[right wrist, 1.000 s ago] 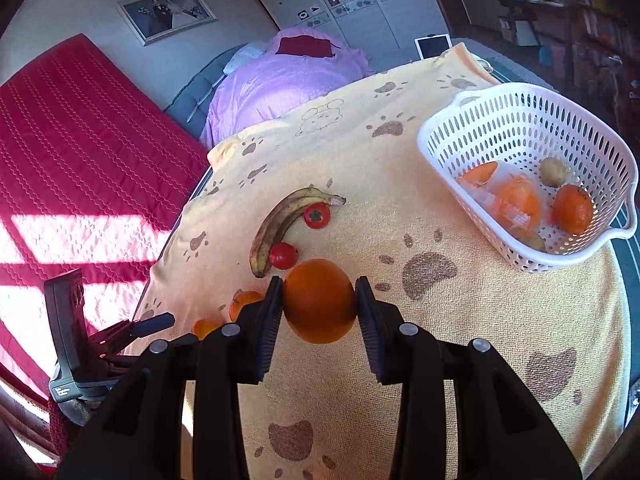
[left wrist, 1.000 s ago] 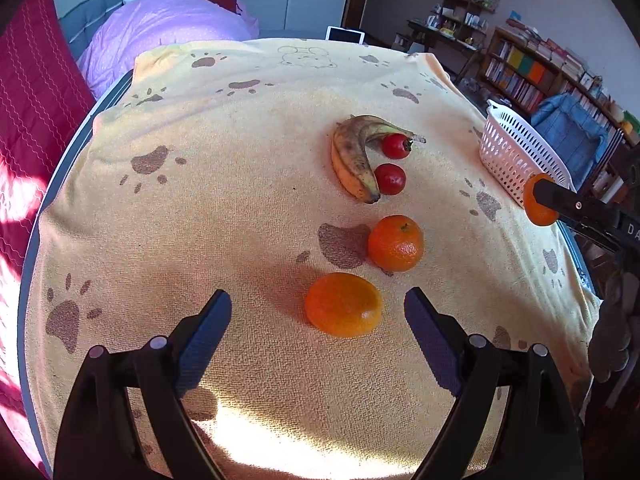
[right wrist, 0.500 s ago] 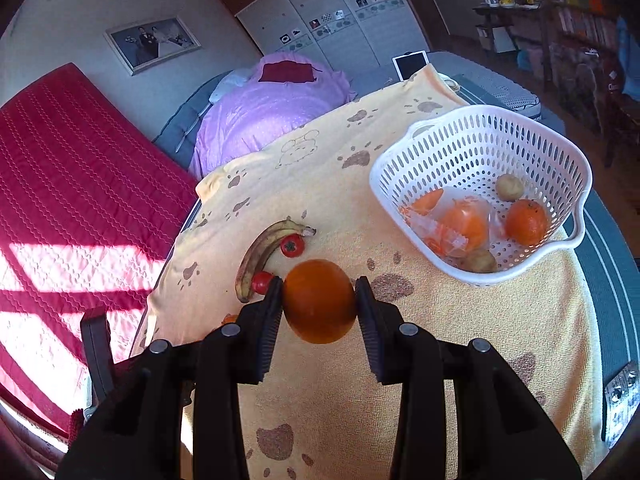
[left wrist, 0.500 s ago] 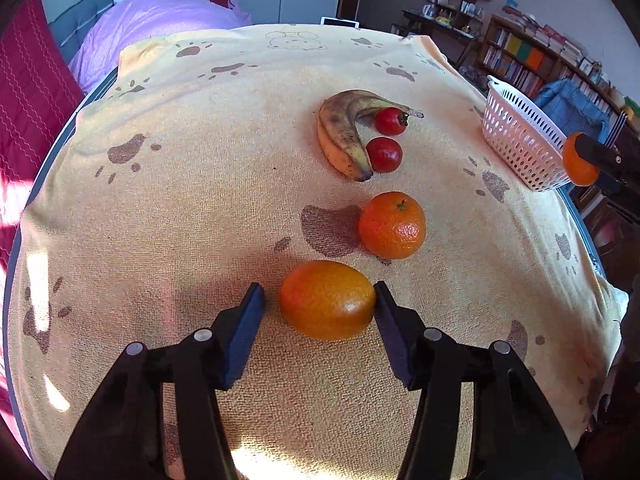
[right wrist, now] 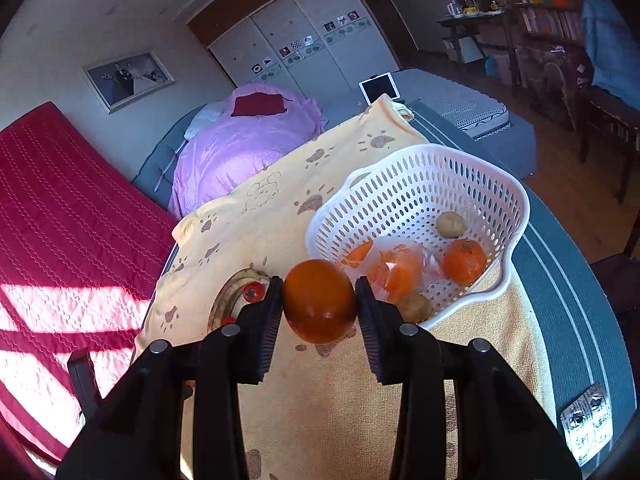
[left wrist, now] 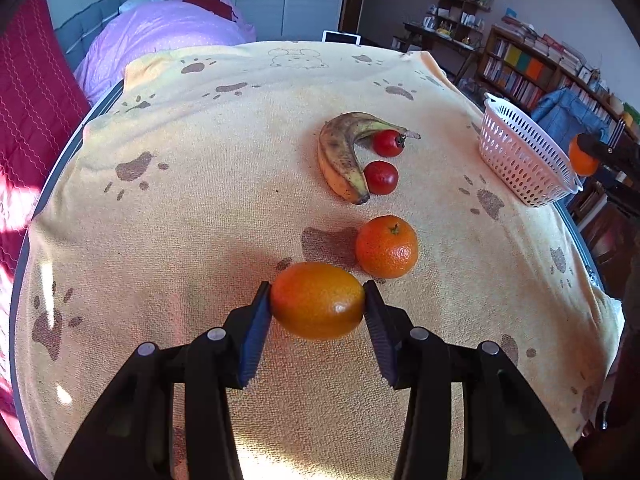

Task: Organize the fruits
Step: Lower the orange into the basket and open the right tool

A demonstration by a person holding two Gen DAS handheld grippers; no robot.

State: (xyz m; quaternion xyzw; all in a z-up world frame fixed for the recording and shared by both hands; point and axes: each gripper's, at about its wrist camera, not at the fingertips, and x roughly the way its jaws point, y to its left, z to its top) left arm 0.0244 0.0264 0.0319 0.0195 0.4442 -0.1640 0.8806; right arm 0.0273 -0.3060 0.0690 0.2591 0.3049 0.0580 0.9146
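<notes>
left wrist: faces basket [left wrist: 524, 160] | right wrist: close above it [right wrist: 420, 200]

A bed [left wrist: 100, 104] is covered by a yellow towel [left wrist: 224, 208] printed with brown paw marks and a faint bear outline. Directly on the towel, a spotted banana [left wrist: 342, 156] is laid in a curve, with two red tomatoes [left wrist: 387, 143] tucked just beside its inner side. Nearer the camera, a mandarin [left wrist: 387, 246] is set on the cloth, and an oval orange [left wrist: 318, 300] is seen just beside it. A white perforated basket [right wrist: 420, 184] is placed at the towel's right edge. Beyond the towel, a purple quilt [left wrist: 168, 36] is heaped on the bed, and a blister pack [right wrist: 586, 420] is left on the grey striped cover [right wrist: 568, 280].
</notes>
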